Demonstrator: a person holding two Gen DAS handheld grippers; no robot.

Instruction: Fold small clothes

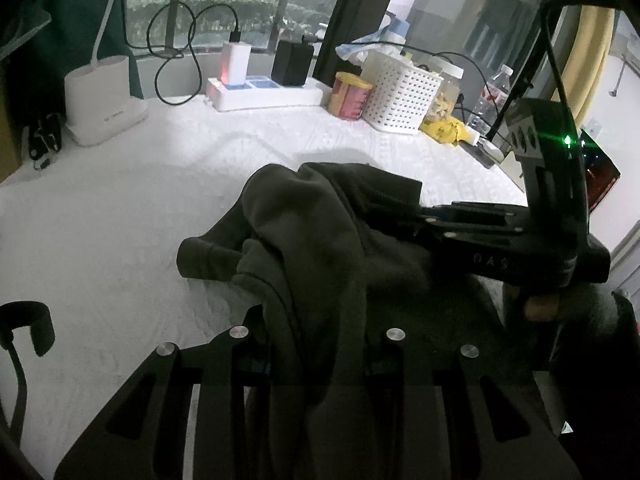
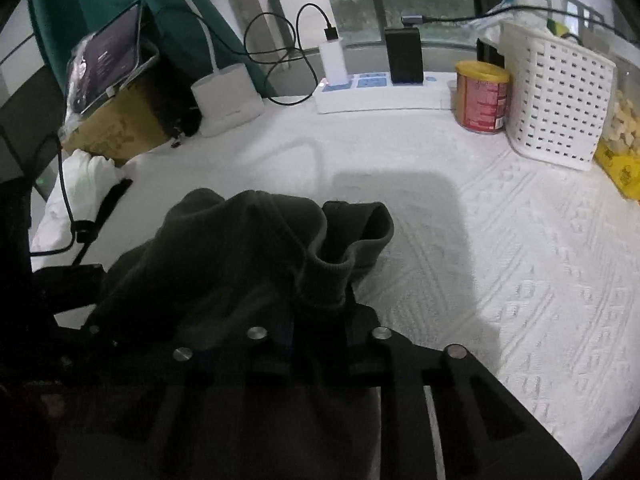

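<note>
Both hand-held grippers, left and right, pinch the crumpled dark olive fabric garment above the white textured tabletop

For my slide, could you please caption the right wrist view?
Right gripper shut on a dark green garment above the white bedspread.

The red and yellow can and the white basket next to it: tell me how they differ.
The can is round with solid, printed red sides and a yellow top; the basket is boxy, plain white, with walls full of small holes. The can is shorter; the basket stands taller and wider. Both stand upright side by side at the back of the white cloth-covered surface.
</note>
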